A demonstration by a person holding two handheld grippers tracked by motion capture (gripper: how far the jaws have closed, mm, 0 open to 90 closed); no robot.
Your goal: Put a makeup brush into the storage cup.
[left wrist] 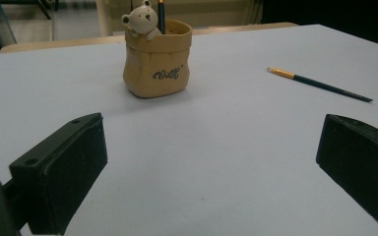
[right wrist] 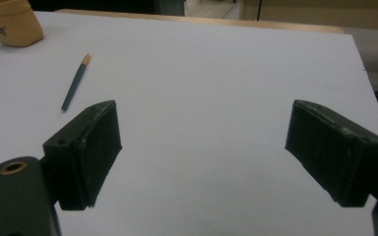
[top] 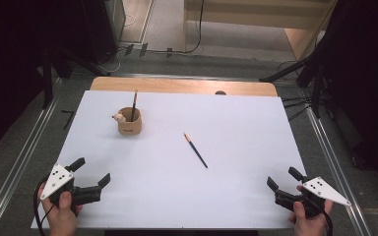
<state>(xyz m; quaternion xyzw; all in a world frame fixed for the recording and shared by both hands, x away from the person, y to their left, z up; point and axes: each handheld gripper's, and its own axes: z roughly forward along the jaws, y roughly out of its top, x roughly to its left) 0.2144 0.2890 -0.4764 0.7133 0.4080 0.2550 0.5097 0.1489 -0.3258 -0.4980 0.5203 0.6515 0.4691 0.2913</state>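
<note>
from the high view we see the whole white table (top: 236, 196) at once: the left gripper (top: 92, 173) at its near left corner, the right gripper (top: 283, 179) at its near right corner, each in a hand, and both well apart from the loose pencil (top: 195, 150) that lies near the middle; the left gripper view adds what the high view is too small to give us: dark lettering on the front of the tan pen cup (left wrist: 157, 61), a small bear figure (left wrist: 141, 20) leaning over its rim, and a second dark pencil (left wrist: 161, 14) standing upright inside it; the right gripper view catches just a piece of that cup at its top left corner, with the loose pencil nearer its jaws; both pairs of jaws stand wide apart with bare table between them and nothing held; the loose pencil lies flat on the sheet, to the right of the cup and nearer to us; its long axis runs on a diagonal, the orange-gold end pointing away toward the far left and the dark end toward the near right; in the left gripper view that gold end faces the cup; around it we see a strip of wooden edge (top: 182, 86) at the far side of the table, floor and cables beyond; between either gripper and the pencil lies open white surface, with the cup off to the side.
</note>
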